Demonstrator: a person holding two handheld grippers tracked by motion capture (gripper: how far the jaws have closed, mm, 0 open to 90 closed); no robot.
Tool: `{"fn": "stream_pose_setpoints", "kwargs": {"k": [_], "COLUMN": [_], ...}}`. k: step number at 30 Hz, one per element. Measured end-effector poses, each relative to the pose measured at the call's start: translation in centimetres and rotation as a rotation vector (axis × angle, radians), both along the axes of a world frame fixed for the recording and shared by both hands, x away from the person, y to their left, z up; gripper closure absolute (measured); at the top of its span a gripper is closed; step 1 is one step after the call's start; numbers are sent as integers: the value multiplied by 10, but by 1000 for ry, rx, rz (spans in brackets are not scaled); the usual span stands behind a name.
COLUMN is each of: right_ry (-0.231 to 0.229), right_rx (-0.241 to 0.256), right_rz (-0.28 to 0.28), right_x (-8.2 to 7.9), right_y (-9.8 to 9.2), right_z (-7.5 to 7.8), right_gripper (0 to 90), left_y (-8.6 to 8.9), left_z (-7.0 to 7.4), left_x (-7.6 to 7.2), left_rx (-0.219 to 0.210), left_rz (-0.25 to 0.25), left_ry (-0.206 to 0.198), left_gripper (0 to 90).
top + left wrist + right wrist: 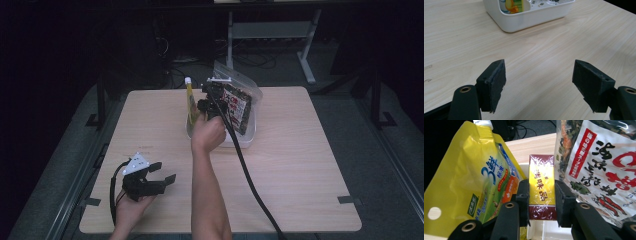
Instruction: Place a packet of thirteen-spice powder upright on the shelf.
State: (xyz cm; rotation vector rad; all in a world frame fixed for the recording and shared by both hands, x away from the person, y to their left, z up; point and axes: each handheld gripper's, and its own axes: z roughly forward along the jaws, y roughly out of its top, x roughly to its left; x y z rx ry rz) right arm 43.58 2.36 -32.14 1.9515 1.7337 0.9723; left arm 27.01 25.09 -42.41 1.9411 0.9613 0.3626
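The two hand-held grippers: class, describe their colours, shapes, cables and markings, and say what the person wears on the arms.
Both are black two-jaw tools. The left gripper carries a pale grey three-cornered plate and a looping black cable; its pads are flat, dark and frayed at the edges. The right gripper trails a thick black cable and shows brass-ringed holes. Both forearms are bare, with no sleeves visible.

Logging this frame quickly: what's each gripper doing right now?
Left gripper: open, holding nothing.
Right gripper: shut on the maroon-and-gold box.
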Motion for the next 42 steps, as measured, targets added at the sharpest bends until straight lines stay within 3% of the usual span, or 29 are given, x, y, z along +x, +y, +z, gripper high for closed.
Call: {"fn": "stream_pose_setpoints", "kwargs": {"k": [6, 14, 24, 32, 42], "right_ry": [8, 50, 36, -15, -25], "right_rx": [-20, 29, 77, 143, 173], "right_rz": [18, 94, 174, 253, 387], "right_x": [4, 12, 11, -1, -23], "right_y": [6, 0, -5, -18, -16], "right_z": [-6, -9, -6, 1, -3], "right_gripper": [667, 618, 527, 478, 468], "left_y": [1, -1, -1, -1, 1], "left_z": [0, 0, -1, -2, -2], "left_x": [0, 0, 0, 0, -1], "left_rx": [-4, 0, 10, 13, 19], "left_rz": [1, 0, -6, -7, -3], "left_ry": [1, 0, 3, 3, 5], "left_gripper": [264, 264, 264, 263, 263]}}
